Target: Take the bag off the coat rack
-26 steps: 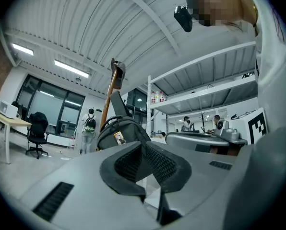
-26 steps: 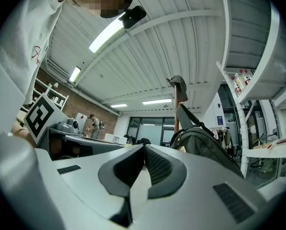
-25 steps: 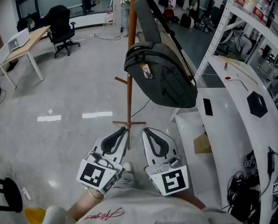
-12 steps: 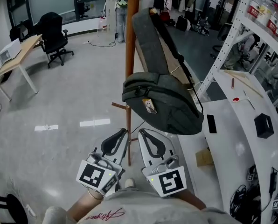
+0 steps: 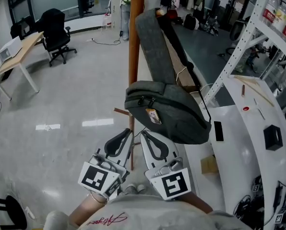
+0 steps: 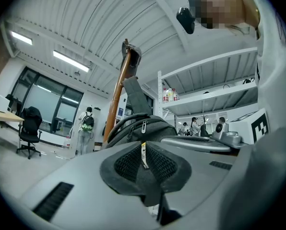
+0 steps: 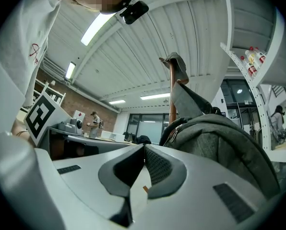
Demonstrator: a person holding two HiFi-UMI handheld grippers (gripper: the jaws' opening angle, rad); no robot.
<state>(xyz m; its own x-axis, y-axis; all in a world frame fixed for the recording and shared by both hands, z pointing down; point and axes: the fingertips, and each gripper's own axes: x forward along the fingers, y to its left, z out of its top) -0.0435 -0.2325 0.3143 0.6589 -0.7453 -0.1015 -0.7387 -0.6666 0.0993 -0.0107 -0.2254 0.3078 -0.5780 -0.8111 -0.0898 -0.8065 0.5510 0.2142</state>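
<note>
A grey sling bag (image 5: 169, 111) hangs by its wide strap (image 5: 152, 42) from the brown wooden coat rack pole (image 5: 135, 37). Both grippers point up at it from just below. My left gripper (image 5: 126, 131) is shut and empty, its tip beside the pole under the bag's left end. My right gripper (image 5: 144, 133) is also shut and empty, right under the bag's bottom. In the left gripper view the bag (image 6: 140, 125) and its zip pulls show just beyond the closed left gripper (image 6: 143, 144). From the right gripper (image 7: 144, 149), the bag (image 7: 220, 140) looms at the right, close by.
A white metal shelf rack (image 5: 239, 42) and a white table (image 5: 251, 143) with small items stand close on the right. A cardboard box (image 5: 209, 164) lies on the floor. A desk (image 5: 16, 51) and a black office chair (image 5: 56, 30) are far left. The rack's foot bars (image 5: 121, 111) sit below.
The bag and pole have drawn nearer in the head view. Both grippers have come up slightly toward the bag's underside, still shut.
</note>
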